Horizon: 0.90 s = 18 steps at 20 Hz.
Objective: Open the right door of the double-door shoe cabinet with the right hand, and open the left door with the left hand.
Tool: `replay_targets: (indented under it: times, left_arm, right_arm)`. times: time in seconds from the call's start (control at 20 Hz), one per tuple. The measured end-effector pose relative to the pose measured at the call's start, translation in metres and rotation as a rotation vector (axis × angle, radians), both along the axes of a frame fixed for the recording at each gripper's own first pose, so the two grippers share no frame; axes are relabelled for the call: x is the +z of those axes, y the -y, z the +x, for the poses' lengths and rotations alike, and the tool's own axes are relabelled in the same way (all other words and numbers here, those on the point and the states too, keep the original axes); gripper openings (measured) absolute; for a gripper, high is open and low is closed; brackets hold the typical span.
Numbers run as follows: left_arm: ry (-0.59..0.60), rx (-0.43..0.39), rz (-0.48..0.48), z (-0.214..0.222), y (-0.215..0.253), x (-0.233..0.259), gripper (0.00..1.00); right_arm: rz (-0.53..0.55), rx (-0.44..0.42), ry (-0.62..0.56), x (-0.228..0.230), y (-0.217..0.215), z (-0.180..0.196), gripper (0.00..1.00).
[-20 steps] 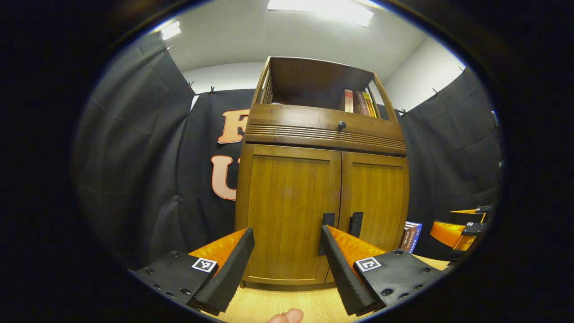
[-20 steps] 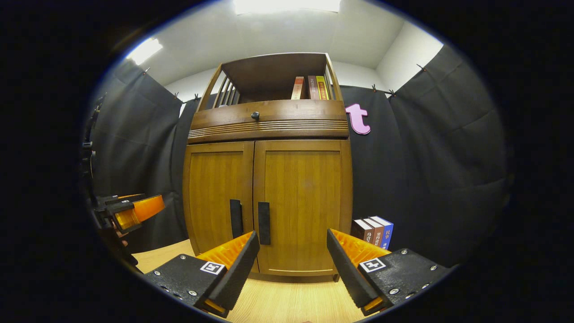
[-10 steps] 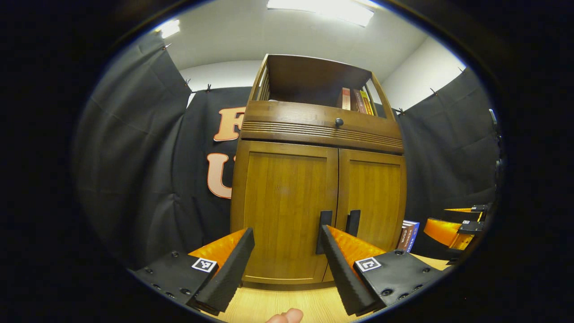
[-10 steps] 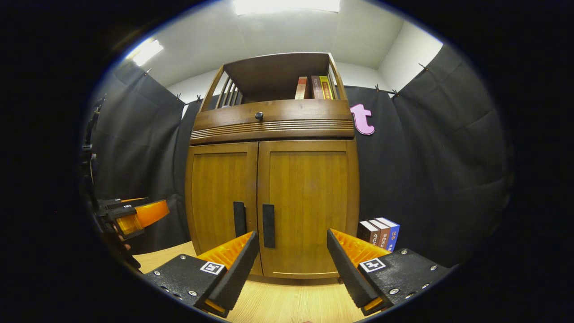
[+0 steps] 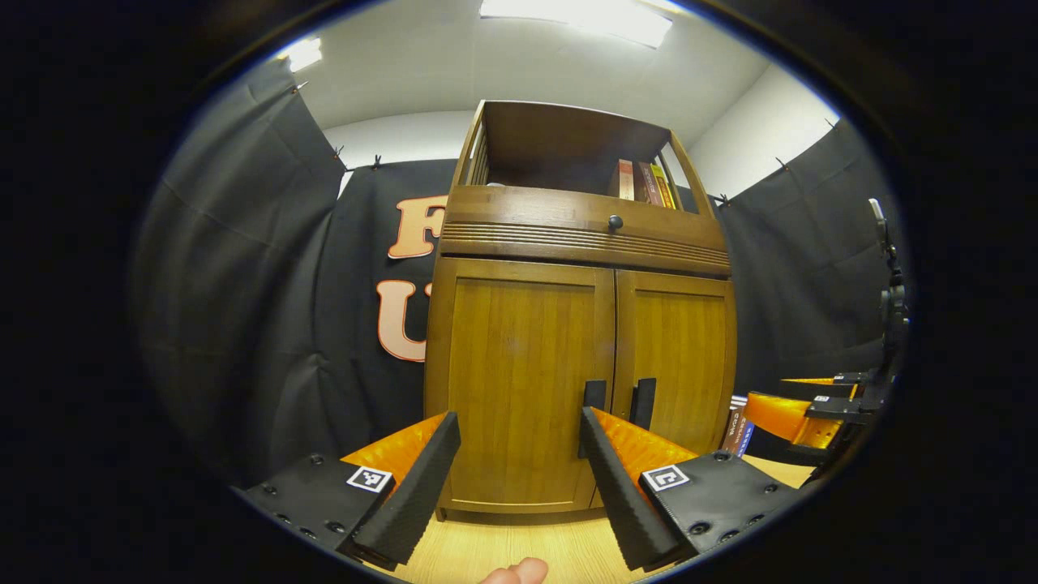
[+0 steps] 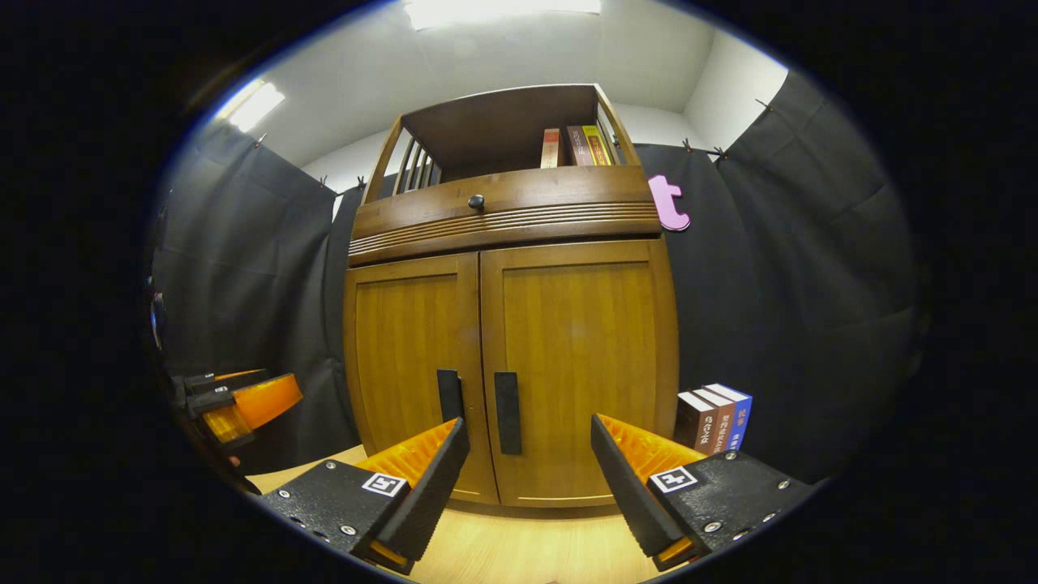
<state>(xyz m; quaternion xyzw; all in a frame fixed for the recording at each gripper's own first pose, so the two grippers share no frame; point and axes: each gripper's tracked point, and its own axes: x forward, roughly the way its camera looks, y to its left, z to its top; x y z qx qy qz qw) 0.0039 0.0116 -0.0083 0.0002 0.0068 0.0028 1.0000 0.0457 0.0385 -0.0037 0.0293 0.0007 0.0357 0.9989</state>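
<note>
Change: you are closing in with the right gripper [image 6: 527,474]; the shoe cabinet [image 6: 511,324] is looming larger.
Doors: both shut, right handle [image 6: 507,412] untouched.
Grippers: left gripper [image 5: 519,474] and right, fingers apart, holding nothing.
Place: cabinet standing at the desk's [image 6: 519,551] back edge.

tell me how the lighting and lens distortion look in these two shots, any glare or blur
Left gripper view: ceiling light blown out at the top, shoe cabinet evenly lit and sharp, its sides bowed by the fisheye. Right gripper view: ceiling light overexposed too, cabinet doors bulge outward, no glare on the wood, books beside it crisp.
</note>
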Motion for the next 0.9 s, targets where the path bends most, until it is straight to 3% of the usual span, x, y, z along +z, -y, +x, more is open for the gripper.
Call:
replay_targets:
  times: [0.4, 0.6, 0.9]
  left_arm:
    - [-0.02, 0.012, 0.014, -0.002, -0.013, -0.008, 0.99]
    - [-0.017, -0.001, 0.009, -0.004, -0.013, -0.011, 0.99]
    - [-0.014, -0.02, 0.015, -0.003, -0.013, -0.013, 0.95]
  right_arm:
    - [0.043, 0.081, -0.047, -0.015, -0.043, 0.103, 0.94]
    - [-0.02, 0.054, -0.009, -0.019, -0.04, 0.145, 0.94]
    - [-0.024, 0.011, -0.056, -0.045, -0.026, 0.186, 0.93]
